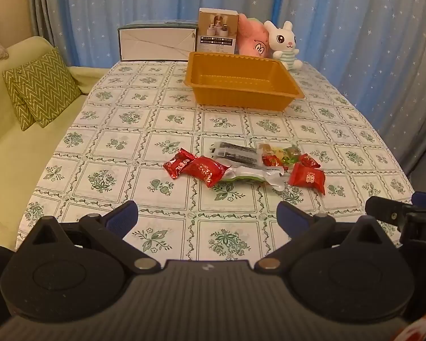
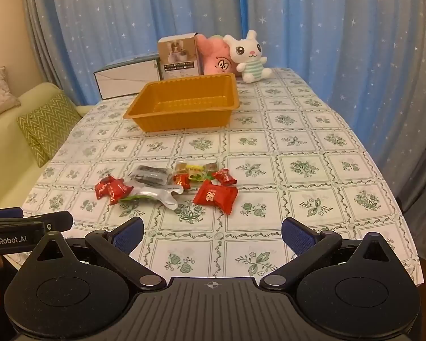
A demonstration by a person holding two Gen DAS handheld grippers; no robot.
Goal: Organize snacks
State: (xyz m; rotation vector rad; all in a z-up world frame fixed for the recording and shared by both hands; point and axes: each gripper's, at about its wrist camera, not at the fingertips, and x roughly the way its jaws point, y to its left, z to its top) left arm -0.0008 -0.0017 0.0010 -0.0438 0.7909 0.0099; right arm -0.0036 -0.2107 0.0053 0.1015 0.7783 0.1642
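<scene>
Left wrist view: the left hand-held gripper [image 1: 207, 217] fills the bottom of the frame, its blue-padded fingers [image 1: 122, 218] spread wide apart with nothing between them, only bare patterned tabletop [image 1: 105, 139]. Just above the gap, at frame centre, the snacks [image 1: 241, 164] lie in a loose cluster: a small red packet [image 1: 179, 164] at the left touching a larger red packet [image 1: 206, 169], a dark wrapped bar [image 1: 237, 153] behind them, a silver pouch [image 1: 254, 175] in front, clear-wrapped candies [image 1: 284, 152] toward the right, and another red packet [image 1: 308, 179] at the cluster's lower right. Higher up, right of centre, the orange tray [image 1: 242, 98] stands well apart from the snacks; nothing shows inside it. Behind it, along the top of the tabletop, are a white box [image 1: 157, 44], a brown carton [image 1: 217, 32], a pink plush [image 1: 251, 39] and a white rabbit plush [image 1: 284, 45]. A green sofa [image 1: 11, 156] with a zigzag cushion [image 1: 42, 85] takes the left edge, and blue star-dotted curtains [image 1: 355, 28] hang behind.

Right wrist view: the right hand-held gripper [image 2: 213, 234] also has its fingers wide apart, holding nothing. The snacks sit slightly left of centre, the tray in the upper middle. Part of the left gripper shows at the left edge.
</scene>
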